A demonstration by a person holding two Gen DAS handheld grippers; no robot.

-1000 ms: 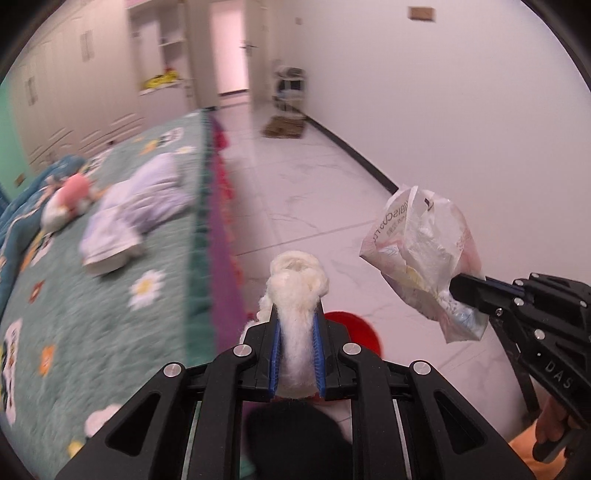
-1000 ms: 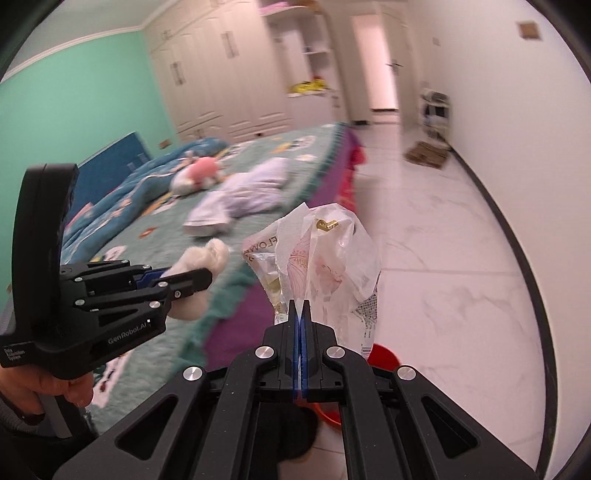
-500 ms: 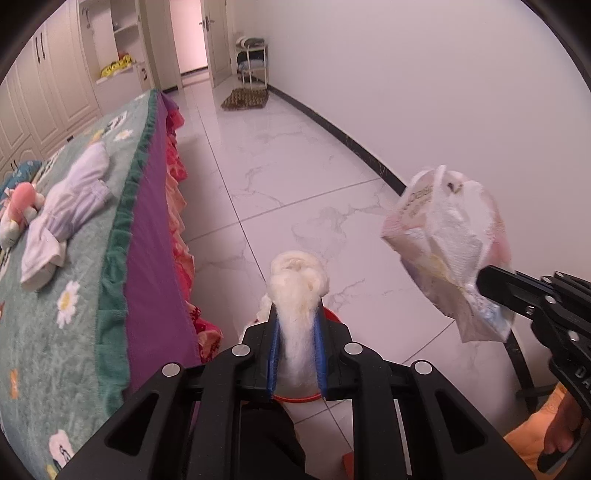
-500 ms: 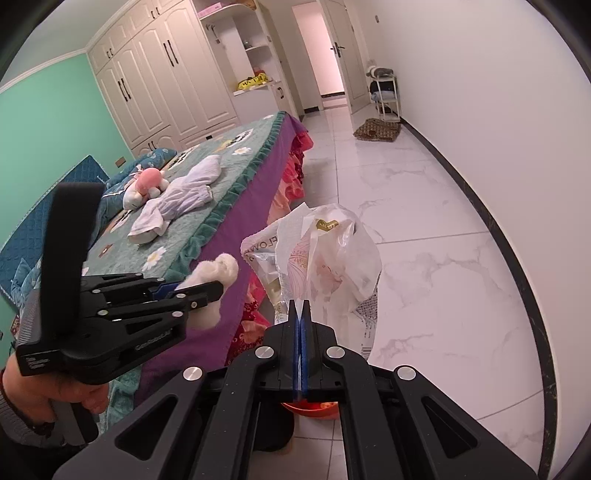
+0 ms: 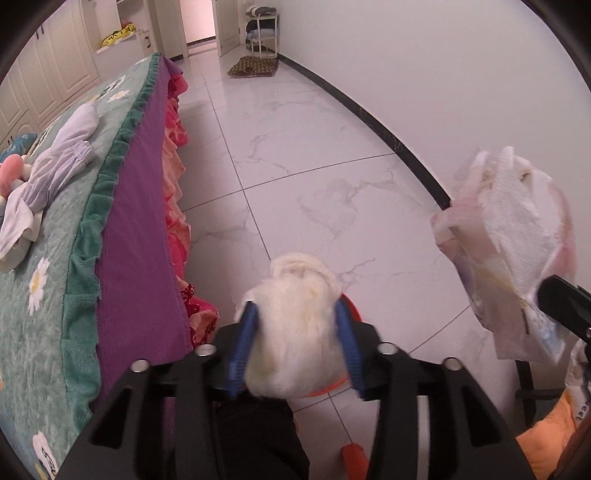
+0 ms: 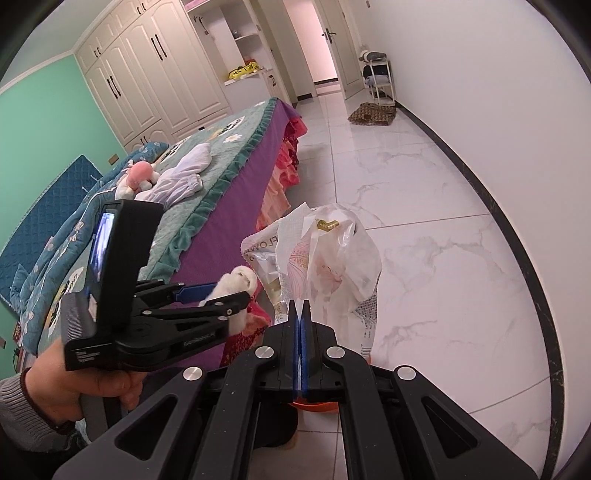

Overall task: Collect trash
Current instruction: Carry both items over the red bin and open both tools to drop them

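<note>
While the left hand-held gripper (image 5: 297,338) holds a white cotton wad (image 5: 295,332) between its blue pads, its jaws spread fairly wide around the fluff, a red bin (image 5: 351,314) shows just beneath the wad. Right of the bin, the right hand-held gripper (image 6: 300,314) is pinched tight on a crumpled plastic bag (image 6: 328,258) of wrappers, raised above the floor (image 5: 314,166). Left of the bin runs the bed (image 5: 55,258), with white clothes (image 5: 55,166) lying farther along it. Far beyond the bin, a brown mat (image 5: 253,67) lies beside a small rack (image 5: 261,31).
</note>
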